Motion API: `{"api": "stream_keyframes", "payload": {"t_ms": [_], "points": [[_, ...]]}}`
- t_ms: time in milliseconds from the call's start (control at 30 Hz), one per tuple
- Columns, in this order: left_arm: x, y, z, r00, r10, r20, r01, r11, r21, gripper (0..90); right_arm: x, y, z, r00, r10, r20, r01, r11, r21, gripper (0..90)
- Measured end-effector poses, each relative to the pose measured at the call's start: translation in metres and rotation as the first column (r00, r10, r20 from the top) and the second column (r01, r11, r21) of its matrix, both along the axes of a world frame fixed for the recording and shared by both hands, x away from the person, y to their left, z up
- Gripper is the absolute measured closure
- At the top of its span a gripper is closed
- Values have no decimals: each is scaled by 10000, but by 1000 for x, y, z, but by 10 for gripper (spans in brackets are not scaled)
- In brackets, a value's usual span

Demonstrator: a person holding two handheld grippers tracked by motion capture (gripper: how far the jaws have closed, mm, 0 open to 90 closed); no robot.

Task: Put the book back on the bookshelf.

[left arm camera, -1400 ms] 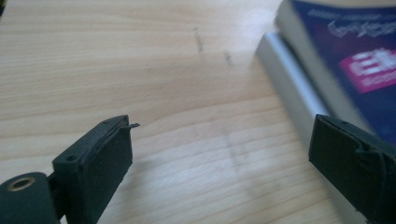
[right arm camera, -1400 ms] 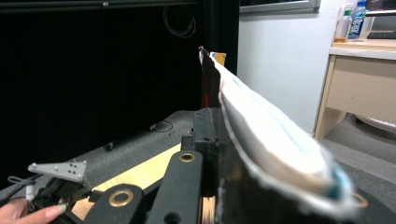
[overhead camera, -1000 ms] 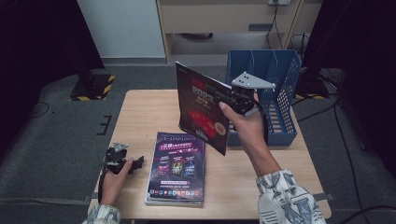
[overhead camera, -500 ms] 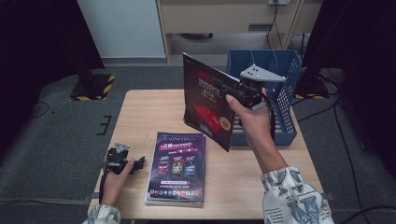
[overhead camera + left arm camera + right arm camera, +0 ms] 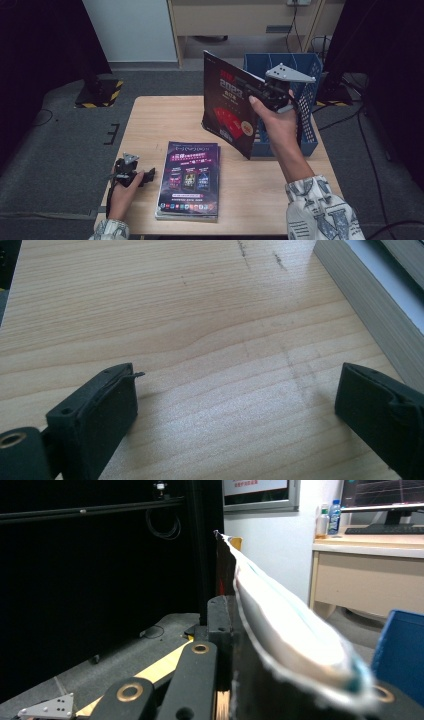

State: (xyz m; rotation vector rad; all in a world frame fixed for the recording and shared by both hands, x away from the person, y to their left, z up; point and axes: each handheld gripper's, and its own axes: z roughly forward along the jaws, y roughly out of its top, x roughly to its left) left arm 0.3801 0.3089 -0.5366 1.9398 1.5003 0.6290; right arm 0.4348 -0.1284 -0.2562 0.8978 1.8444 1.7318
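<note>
Magazines are what I am handling, seen first from the high view: my right gripper (image 5: 260,95) is clamped on the edge of a dark magazine (image 5: 230,107) with a red cover, holding it upright and tilted in the air above the wooden table (image 5: 150,125), just in front of the blue file rack (image 5: 305,100) at the table's right rear. A second magazine (image 5: 190,180) with a purple cover lies flat on top of a small stack near the table's front edge. My left gripper (image 5: 142,175) rests low on the table just left of that stack, not touching it.

From the left gripper view, my 2 jaws stand wide apart over bare wood grain with nothing between them; the page edges of the stack (image 5: 370,325) run along the upper right, near the right jaw.

From the right gripper view, the jaws are squeezed tight on the held magazine (image 5: 280,625), whose white page edges bulge away to the right, and a corner of the blue rack (image 5: 402,650) shows at the right edge.
</note>
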Motion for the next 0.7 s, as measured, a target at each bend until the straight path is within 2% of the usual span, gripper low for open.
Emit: {"api": "stream_keyframes", "payload": {"t_ms": [433,700], "points": [[0,0,0,10000,-11,0,11,10000,-2,27,0,-24,8,9982,-598,27,597,9982,83,870],[0,0,0,10000,-12,6,12,10000,2,27,-3,-46,15,9934,-1143,46,1143,9933,165,870]]}}
